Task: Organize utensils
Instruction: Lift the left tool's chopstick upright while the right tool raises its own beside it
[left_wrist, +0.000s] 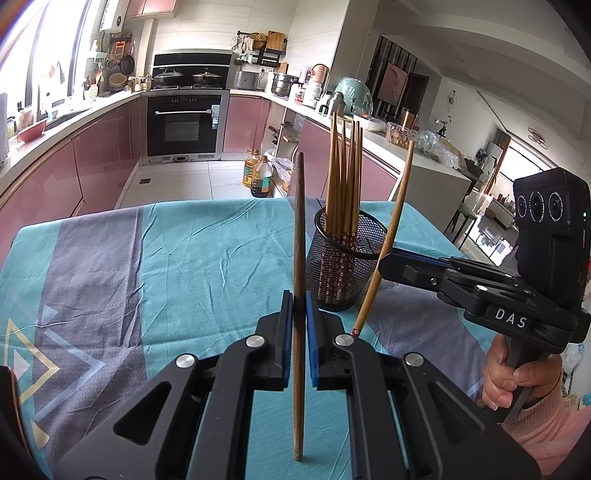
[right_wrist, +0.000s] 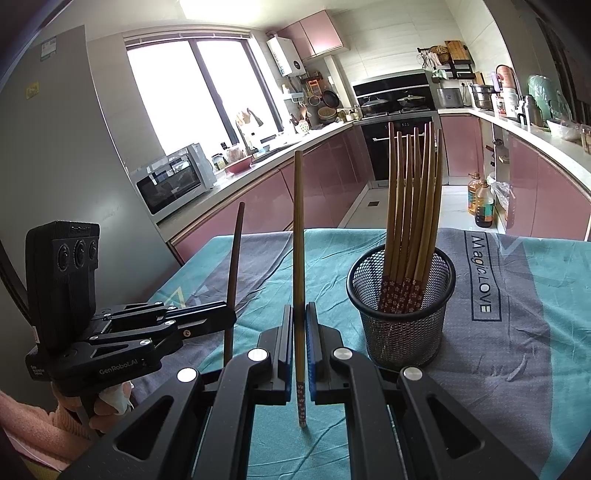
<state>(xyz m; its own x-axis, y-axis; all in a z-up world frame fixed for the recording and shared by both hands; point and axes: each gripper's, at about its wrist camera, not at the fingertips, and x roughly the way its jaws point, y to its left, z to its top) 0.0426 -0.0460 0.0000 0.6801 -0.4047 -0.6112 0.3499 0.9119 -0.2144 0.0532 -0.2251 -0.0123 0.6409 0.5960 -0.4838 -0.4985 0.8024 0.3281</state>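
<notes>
My left gripper (left_wrist: 298, 317) was clamped on a dark chopstick (left_wrist: 299, 236), my right gripper (right_wrist: 298, 332) on a flowered chopstick (right_wrist: 298, 258), both upright. The mesh holder (right_wrist: 400, 295) stood just right of the right jaws, nearer that hand.

The mesh cup (right_wrist: 400, 314) stands on the surface (left_wrist: 147, 266), and it is full of chopsticks (right_wrist: 410, 206) that stick up high. All around the cup the cloth is bare. The left hand-held gripper (right_wrist: 231, 314) with its dark stick (right_wrist: 233, 273) stands near the cup's left side.
</notes>
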